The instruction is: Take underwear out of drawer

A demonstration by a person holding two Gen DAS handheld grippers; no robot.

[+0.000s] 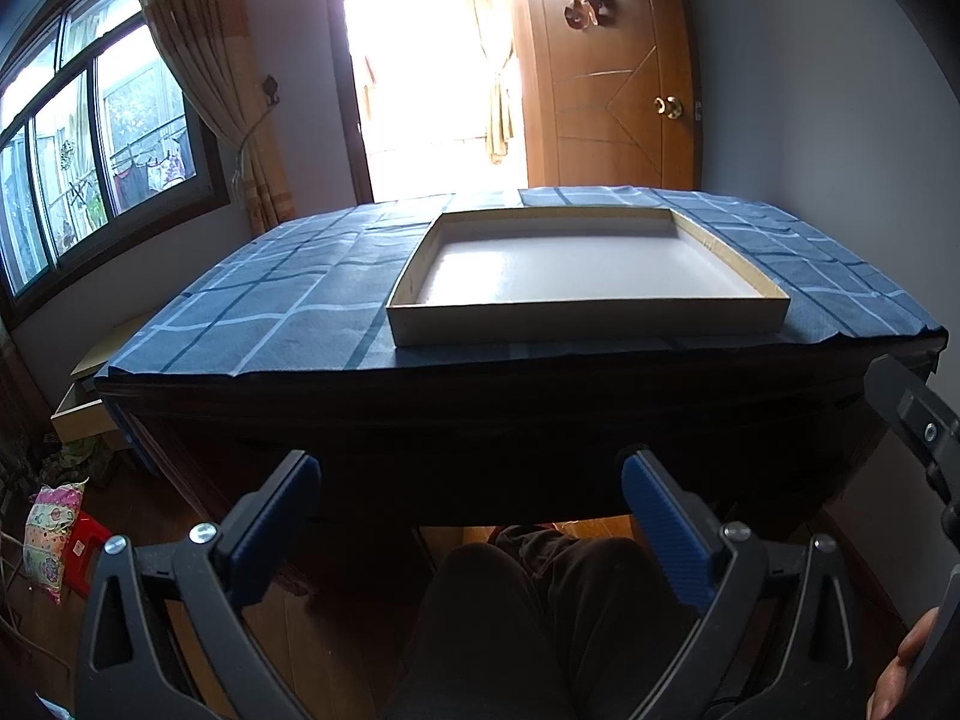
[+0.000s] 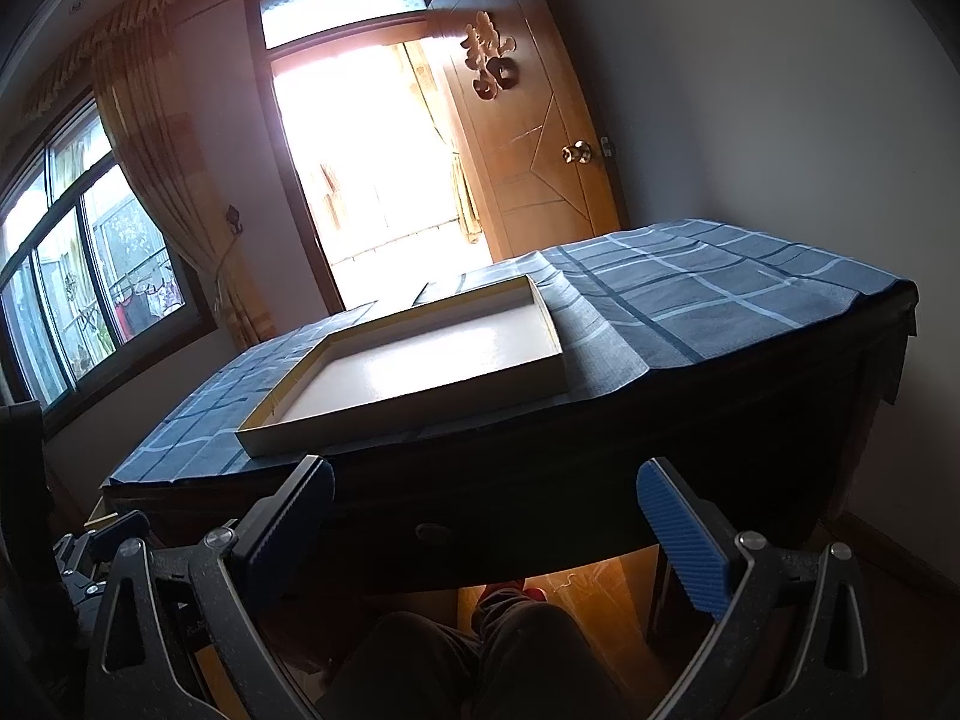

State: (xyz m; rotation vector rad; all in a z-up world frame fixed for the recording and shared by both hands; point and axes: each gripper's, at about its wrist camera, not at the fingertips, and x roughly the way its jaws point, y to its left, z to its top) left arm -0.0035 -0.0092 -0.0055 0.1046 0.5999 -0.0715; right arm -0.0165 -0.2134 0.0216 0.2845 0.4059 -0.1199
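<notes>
A dark wooden table carries a closed drawer front (image 2: 540,516) with a small round knob (image 2: 433,533), dim in shadow; the same dark front (image 1: 480,438) shows in the left wrist view. No underwear is visible. My left gripper (image 1: 471,480) is open and empty, held in front of the table's front face. My right gripper (image 2: 486,486) is open and empty, just before the drawer front with the knob between its fingers' line. The right gripper's body (image 1: 918,420) shows at the right edge of the left wrist view.
A shallow empty cardboard tray (image 1: 588,318) lies on the blue checked tablecloth (image 1: 252,312), and shows in the right wrist view too (image 2: 408,414). My legs (image 1: 540,600) are under the table. A wooden door (image 1: 606,90), window (image 1: 90,150), floor clutter (image 1: 54,528) at the left.
</notes>
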